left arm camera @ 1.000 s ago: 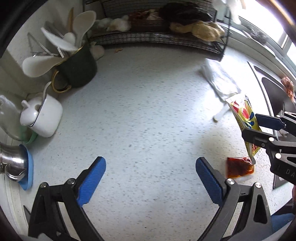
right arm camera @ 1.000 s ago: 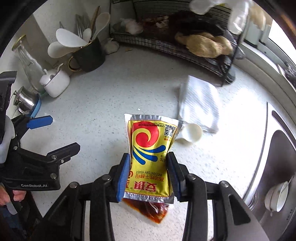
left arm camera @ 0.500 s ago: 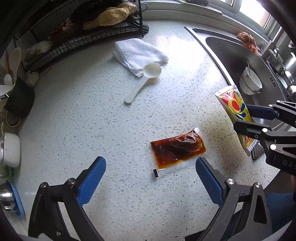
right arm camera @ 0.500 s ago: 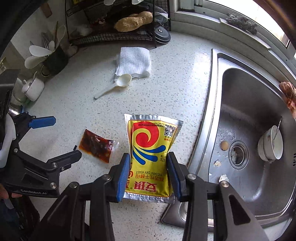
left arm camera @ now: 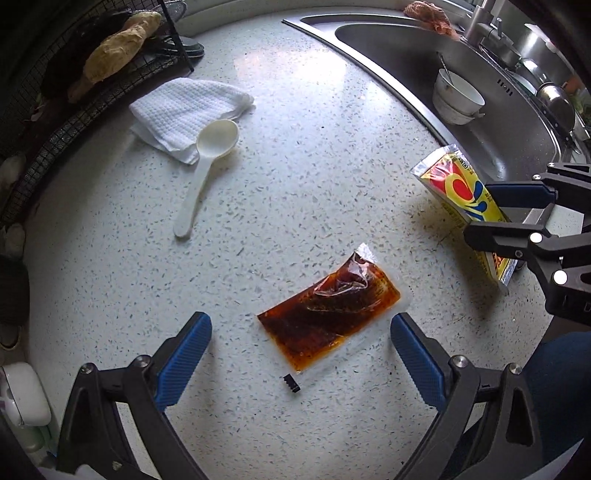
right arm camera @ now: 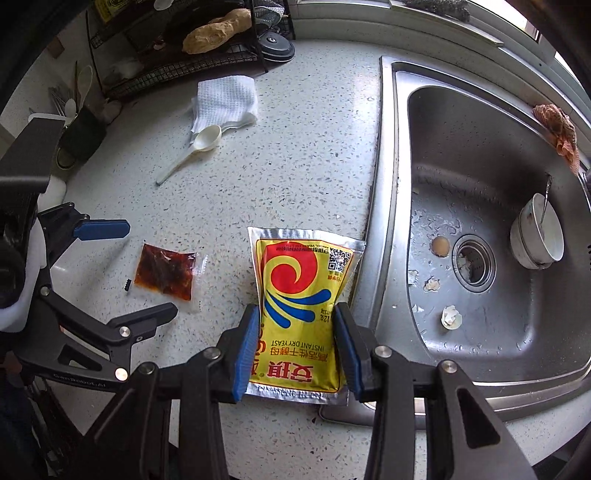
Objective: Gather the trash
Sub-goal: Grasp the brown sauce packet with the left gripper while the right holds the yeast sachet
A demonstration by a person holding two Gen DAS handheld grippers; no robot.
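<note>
The left gripper [left arm camera: 301, 349] hangs over the speckled countertop [left arm camera: 295, 166] with its blue-padded fingers spread wide, and the red-brown sauce packet [left arm camera: 328, 314] lies flat on the counter between and just ahead of them, touched by neither pad. A tiny black scrap [left arm camera: 291, 384] lies just beside the packet's near corner. To the right, the right gripper [right arm camera: 297, 345] has its two pads pressed against the sides of the yellow yeast packet [right arm camera: 301, 306], holding it above the counter near the sink's edge; the packet pinches in at the waist where the pads grip it. Farther out on the counter a white plastic spoon [left arm camera: 207, 162] rests with its bowl on the edge of a folded white cloth [left arm camera: 184, 107], well apart from both packets. Beyond them stands a black wire rack [left arm camera: 74, 103] holding a tan, lumpy item that cannot be identified. The right wrist view alone shows the floor of the steel sink [right arm camera: 480, 177]: bits of eggshell [right arm camera: 451, 317] near the drain, stacked white bowls [right arm camera: 537, 232] with a utensil standing in them, and an orange rag [right arm camera: 557, 129] on the far rim. The left wrist view shows only the sink's upper part, along with the faucet [left arm camera: 480, 18], which the other view does not show.
</note>
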